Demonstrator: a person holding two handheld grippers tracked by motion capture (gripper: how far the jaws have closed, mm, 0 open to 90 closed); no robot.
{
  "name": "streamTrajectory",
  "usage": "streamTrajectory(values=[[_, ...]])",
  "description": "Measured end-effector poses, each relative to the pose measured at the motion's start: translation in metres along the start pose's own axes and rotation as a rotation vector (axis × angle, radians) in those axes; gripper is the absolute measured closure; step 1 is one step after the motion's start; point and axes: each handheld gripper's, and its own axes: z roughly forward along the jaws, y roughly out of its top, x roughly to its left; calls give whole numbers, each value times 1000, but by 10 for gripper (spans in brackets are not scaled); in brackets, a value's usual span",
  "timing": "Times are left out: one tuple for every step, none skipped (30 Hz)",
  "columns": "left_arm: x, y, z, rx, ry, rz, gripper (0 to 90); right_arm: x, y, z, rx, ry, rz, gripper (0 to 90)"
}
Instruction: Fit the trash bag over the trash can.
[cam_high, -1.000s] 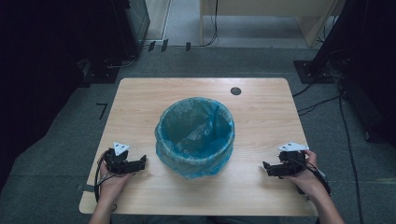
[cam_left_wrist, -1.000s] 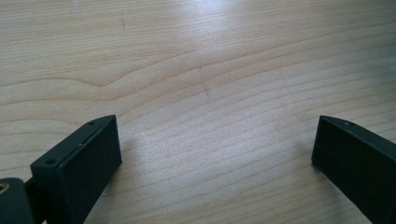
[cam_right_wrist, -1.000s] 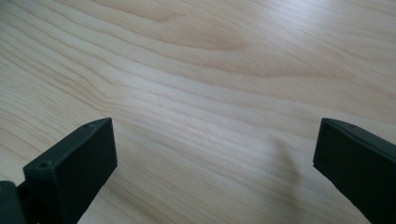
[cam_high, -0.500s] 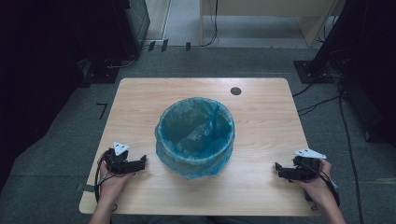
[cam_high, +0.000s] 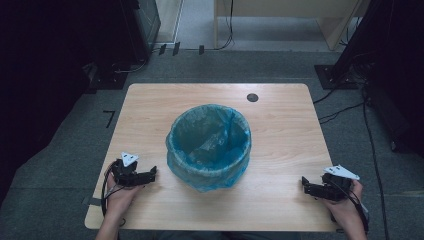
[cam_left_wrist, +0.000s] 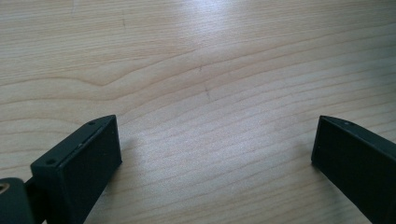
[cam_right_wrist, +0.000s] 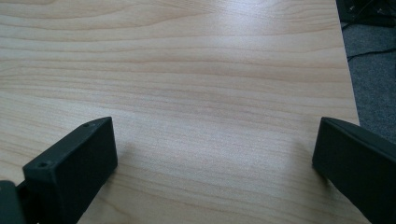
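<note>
A bin (cam_high: 209, 147) lined with a blue bag (cam_high: 210, 172) stands in the middle of the wooden surface (cam_high: 280, 135), with the bag's edge folded over the rim all round and hanging down the outside. The left tongs (cam_high: 151, 173) lie on the near left part of the surface, just beside the bin but apart from it, and the right tongs (cam_high: 306, 186) rest at the near right edge, well apart from it. Both sets are spread wide and hold nothing; each gripper view looks past its own black jaws onto bare wood. Judging by this, the lining looks done: the bag sits in the bin, nothing is in hand, and little seems left beyond perhaps smoothing the loose folds at the near side
</note>
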Motion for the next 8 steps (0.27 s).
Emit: streamTrajectory(values=[[0, 0, 0, 0, 0, 0, 8, 0, 0, 0, 0, 0, 0, 0], [0, 0, 0, 0, 0, 0, 8, 0, 0, 0, -1, 0, -2, 0], [0, 0, 0, 0, 0, 0, 8, 0, 0, 0, -1, 1, -1, 0], [0, 0, 0, -1, 0, -1, 8, 0, 0, 0, -1, 0, -1, 0], [0, 0, 0, 0, 1, -2, 8, 0, 0, 0, -1, 1, -2, 0], [0, 0, 0, 0, 1, -2, 8, 0, 0, 0, 1, 2, -3, 0], [0, 0, 0, 0, 1, -1, 8, 1, 0, 0, 0, 7, -9, 0], [0, 0, 0, 0, 1, -1, 10, 1, 0, 0, 0, 7, -9, 0]])
